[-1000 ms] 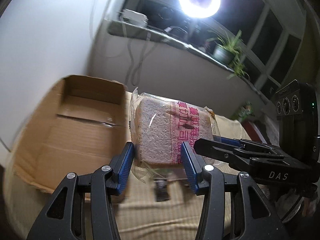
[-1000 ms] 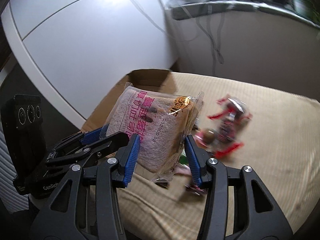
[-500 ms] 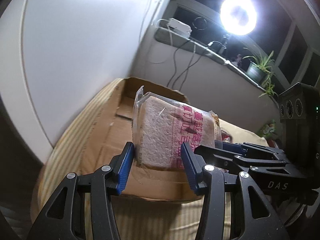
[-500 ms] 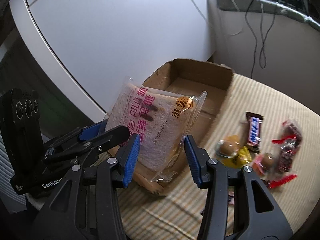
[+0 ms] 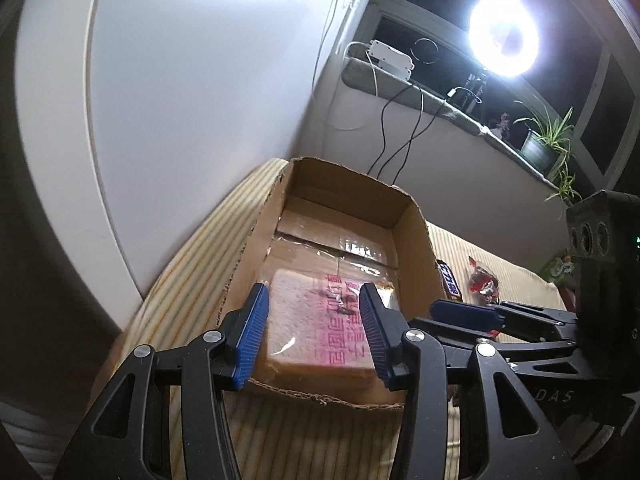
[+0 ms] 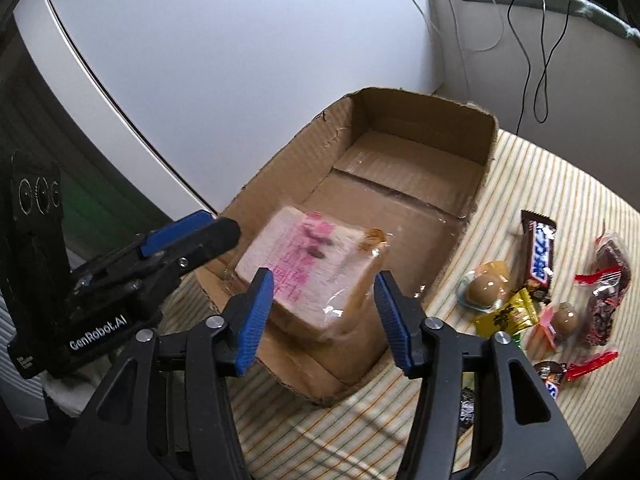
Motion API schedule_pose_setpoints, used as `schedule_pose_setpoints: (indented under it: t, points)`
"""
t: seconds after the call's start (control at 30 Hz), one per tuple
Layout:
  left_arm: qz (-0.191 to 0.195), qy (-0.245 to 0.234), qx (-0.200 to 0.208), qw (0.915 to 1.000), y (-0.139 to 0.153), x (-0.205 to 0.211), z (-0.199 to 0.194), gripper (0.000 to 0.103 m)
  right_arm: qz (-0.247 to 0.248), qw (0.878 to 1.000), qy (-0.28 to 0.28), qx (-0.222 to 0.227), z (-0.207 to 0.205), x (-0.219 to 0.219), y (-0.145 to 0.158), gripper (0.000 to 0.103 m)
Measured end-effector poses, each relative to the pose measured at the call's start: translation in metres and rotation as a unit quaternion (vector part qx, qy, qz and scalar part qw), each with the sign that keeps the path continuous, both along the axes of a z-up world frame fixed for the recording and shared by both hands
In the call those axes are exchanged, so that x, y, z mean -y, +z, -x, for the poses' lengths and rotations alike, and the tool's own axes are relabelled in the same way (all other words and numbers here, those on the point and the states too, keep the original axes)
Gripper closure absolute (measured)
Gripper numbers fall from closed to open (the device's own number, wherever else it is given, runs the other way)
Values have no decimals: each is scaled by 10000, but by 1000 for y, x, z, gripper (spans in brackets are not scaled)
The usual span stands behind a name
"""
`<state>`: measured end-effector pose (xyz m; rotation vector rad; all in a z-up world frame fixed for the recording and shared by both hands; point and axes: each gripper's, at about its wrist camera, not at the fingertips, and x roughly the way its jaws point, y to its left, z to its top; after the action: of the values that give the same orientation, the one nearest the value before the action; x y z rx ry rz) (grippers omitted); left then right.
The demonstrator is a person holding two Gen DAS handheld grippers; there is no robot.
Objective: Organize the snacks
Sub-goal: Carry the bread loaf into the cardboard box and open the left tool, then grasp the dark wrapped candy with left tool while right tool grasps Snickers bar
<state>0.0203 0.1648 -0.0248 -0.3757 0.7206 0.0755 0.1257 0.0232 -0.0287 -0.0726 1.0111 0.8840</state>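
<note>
Two grippers: both with jaws spread apart, gripping nothing.
Left gripper [image 5: 316, 332]: hovers over the near end of the box, blue pads either side of the bread but clear of it.
Right gripper [image 6: 324, 316]: same stance from the other side, pads not touching the bag.
Bread bag [image 6: 310, 270]: sliced loaf in clear wrap with pink print, lying flat inside the cardboard box [image 6: 486, 148], at its near end; slightly blurred.
Box: open-topped, on a striped cloth [image 6: 560, 196], against a white wall.
Loose snacks: chocolate bar [image 6: 540, 248], brown egg packs [image 6: 486, 286], yellow sachet [image 6: 506, 314], red-trimmed packet [image 6: 606, 292], all on the cloth to the right of the box.
</note>
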Motion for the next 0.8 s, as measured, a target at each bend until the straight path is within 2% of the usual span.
schedule_pose_setpoints:
  t: [0.27,0.33,0.37,0.5,0.57,0.63,0.8]
  points:
    - [-69,-10,57,10000,5,5,5,58,-7,9995,-246,193,0,25,12,46]
    - [-96,-49,86,9999,7,8,3,58,6,9990,-340,294,-1,34,15,43]
    - [-119,-72,99,9999,8,11,4,58,5,9983,-448,370,-1,44,17,39]
    - [-179,-184,183,9995,11,23,7,56,-174,9949,-837,534,-5,83,23,37]
    - [-220,-274,207,9992,12,31,8,56,-207,9918,-1081,647,-7,106,26,32]
    - [-263,-387,213,9987,13,41,7,56,-148,9894,-1240,740,-10,125,27,28]
    - [-282,-776,185,9964,10,73,7,56,218,9841,-1521,892,-12,169,23,28]
